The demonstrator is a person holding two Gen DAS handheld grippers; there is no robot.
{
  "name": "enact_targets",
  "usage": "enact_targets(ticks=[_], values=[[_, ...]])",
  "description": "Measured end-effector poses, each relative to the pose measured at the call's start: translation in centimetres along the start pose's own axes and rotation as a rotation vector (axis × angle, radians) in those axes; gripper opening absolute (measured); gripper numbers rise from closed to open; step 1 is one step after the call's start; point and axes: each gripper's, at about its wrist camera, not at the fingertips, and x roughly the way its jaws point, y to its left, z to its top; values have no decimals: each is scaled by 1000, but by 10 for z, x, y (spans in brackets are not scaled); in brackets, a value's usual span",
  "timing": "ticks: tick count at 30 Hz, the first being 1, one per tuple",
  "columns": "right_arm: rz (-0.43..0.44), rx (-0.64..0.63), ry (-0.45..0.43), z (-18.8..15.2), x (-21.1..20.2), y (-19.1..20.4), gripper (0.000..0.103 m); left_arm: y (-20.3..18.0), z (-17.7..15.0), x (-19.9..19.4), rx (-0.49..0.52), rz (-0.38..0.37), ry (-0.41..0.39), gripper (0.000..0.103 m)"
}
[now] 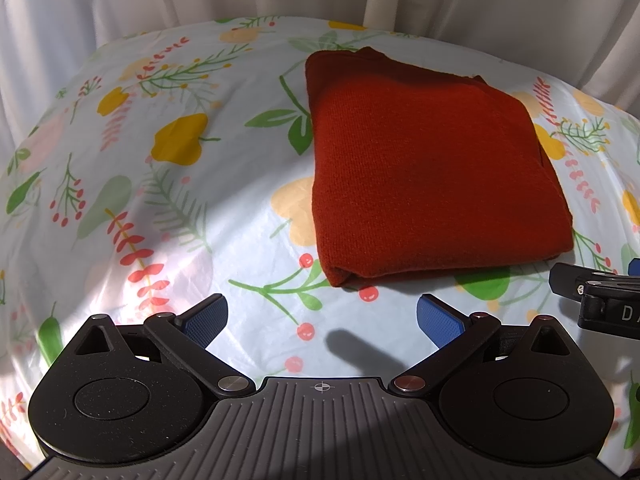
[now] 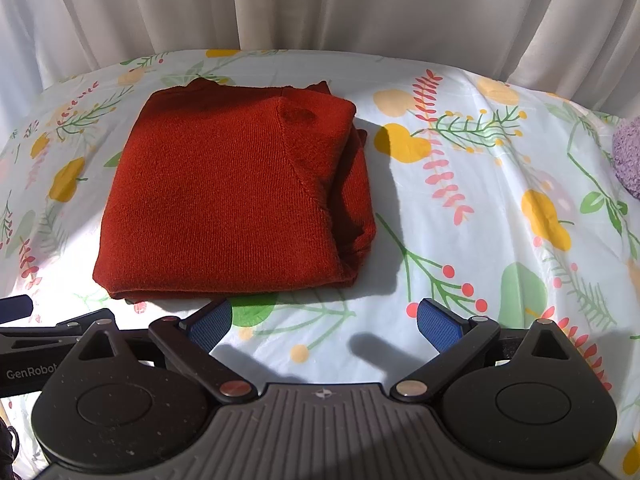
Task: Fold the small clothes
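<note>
A rust-red knit garment (image 1: 424,168) lies folded into a thick square on the floral tablecloth (image 1: 168,184). It also shows in the right wrist view (image 2: 224,200), left of centre. My left gripper (image 1: 322,320) is open and empty, hovering just in front of the garment's near edge. My right gripper (image 2: 324,324) is open and empty, in front of the garment's near right corner. Part of the right gripper's body shows at the right edge of the left wrist view (image 1: 600,296).
White curtains (image 2: 320,4) hang behind the table's far edge. A fuzzy purple item (image 2: 628,156) lies at the table's right edge. Bare floral cloth (image 2: 500,208) spreads to the right of the garment and to its left.
</note>
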Motion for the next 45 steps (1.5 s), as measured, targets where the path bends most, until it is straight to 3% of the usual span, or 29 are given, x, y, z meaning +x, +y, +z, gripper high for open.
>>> enact_targets(ticks=[45], values=[[5, -1, 4, -1, 0, -2, 99, -7, 1, -1, 28, -15, -4, 103]])
